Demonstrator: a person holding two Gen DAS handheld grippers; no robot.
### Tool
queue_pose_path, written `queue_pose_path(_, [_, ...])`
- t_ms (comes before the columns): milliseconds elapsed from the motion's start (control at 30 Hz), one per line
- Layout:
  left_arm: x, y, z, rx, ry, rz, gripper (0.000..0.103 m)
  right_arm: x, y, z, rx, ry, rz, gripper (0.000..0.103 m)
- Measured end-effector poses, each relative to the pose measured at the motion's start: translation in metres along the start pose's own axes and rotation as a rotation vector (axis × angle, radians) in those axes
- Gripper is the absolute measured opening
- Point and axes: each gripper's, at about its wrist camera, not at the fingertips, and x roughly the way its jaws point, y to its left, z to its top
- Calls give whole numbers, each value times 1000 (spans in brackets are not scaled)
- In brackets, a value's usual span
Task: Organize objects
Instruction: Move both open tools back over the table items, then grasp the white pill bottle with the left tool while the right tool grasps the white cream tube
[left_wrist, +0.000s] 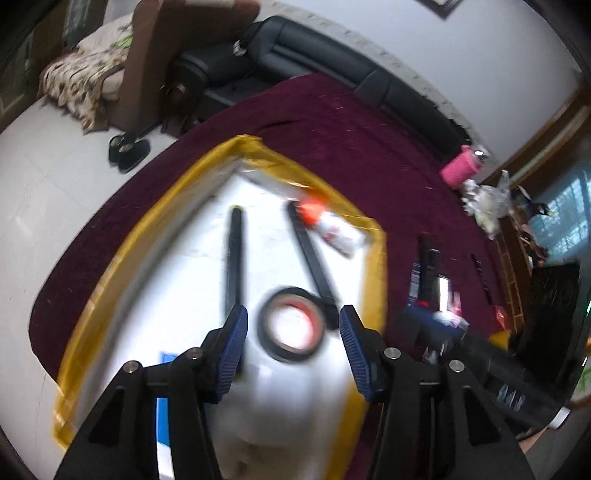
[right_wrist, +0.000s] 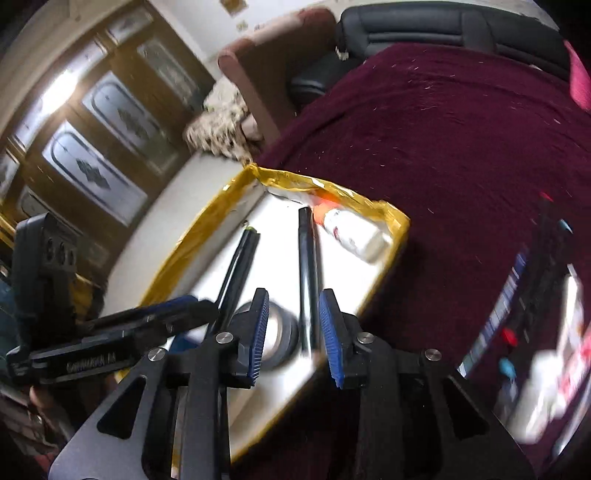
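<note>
Left claw (left_wrist: 293, 325) open and empty above a tape roll (left_wrist: 291, 325) in a yellow-edged white tray (left_wrist: 110, 273). Right claw (right_wrist: 293, 325) open, empty, over a black pen (right_wrist: 306, 266).

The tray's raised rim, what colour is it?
Yellow-gold, like glossy tape, around the white tray. The left wrist view shows it best.

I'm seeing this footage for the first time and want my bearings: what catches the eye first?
A shallow white tray with a yellow taped rim lies on a dark red carpet. In it, a black roll of tape sits near the open left gripper, with two long black pens beside it. A white tube with an orange cap lies in the tray's far corner.
</note>
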Motion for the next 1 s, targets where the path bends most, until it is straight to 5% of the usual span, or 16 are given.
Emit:
queue_pose_path(100, [0,-31,-11,56,8,-28,52,-31,-7,-37,15,-23,47,29])
queue_pose_path(333, [23,-99,-40,187,99,-66,52,-89,-53,-101,84,-105,-50,29])
queue_pose_path(633, [50,-153,-61,280,160,-31,52,-137,-143,-100,277,-220,-341,28])
queue_pose_path(1000, [95,-197,-53,356,195,10,52,-110,-167,-80,336,-171,-427,33])
